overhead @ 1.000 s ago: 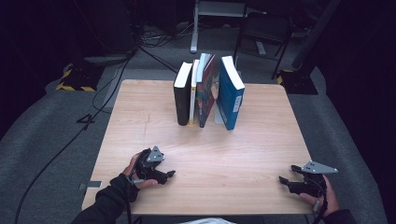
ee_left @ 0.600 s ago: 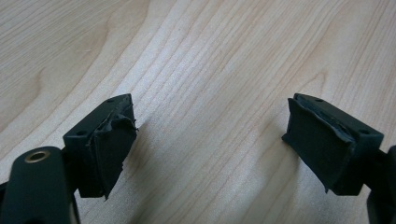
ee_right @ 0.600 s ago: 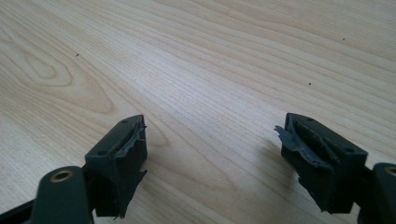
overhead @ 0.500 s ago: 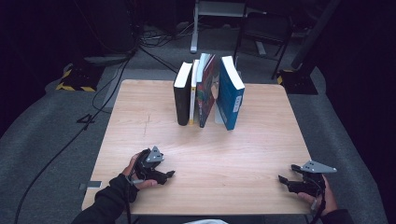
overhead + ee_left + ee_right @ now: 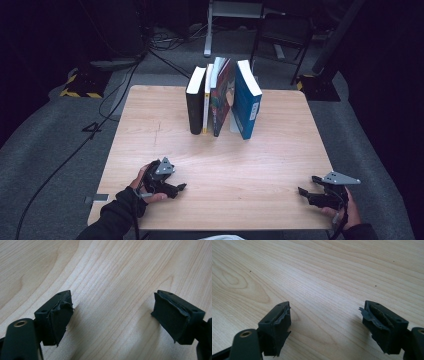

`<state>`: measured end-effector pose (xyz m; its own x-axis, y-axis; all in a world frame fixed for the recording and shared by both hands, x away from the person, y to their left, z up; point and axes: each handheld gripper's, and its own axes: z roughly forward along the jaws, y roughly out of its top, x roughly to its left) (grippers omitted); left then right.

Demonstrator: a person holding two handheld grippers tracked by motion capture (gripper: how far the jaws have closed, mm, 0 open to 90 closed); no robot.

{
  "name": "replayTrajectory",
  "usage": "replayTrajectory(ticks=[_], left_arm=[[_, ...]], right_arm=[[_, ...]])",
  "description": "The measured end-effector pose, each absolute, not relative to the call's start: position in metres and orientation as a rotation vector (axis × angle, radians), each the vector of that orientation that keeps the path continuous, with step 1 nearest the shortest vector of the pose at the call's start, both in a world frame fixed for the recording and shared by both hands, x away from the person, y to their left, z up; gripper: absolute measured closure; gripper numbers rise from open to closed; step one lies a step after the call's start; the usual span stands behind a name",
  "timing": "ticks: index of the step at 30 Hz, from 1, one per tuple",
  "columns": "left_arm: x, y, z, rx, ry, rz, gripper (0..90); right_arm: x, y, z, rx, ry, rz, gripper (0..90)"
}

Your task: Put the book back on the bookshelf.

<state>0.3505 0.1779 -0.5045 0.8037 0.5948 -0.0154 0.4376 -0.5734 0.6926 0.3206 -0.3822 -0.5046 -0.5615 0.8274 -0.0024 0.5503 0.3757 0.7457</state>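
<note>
A: Where do the books (image 5: 222, 97) stand on the table (image 5: 280, 145)?
B: Upright in a row at the far middle, spines facing near, well apart from both hands.
A: Which is nearer?
B: The left gripper (image 5: 167, 182), jaws spread and empty; the right gripper (image 5: 312, 192), also spread, sits at the near right corner.
</note>
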Motion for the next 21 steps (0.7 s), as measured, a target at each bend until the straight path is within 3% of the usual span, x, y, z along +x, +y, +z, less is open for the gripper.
replayTrajectory(ticks=[21], left_arm=[[0.3523,0.1786,-0.5045,2.277,0.741,0.272,15.8]], right_arm=[[0.3206,-0.3823,-0.5045,1.199,2.263,1.010,22.5]])
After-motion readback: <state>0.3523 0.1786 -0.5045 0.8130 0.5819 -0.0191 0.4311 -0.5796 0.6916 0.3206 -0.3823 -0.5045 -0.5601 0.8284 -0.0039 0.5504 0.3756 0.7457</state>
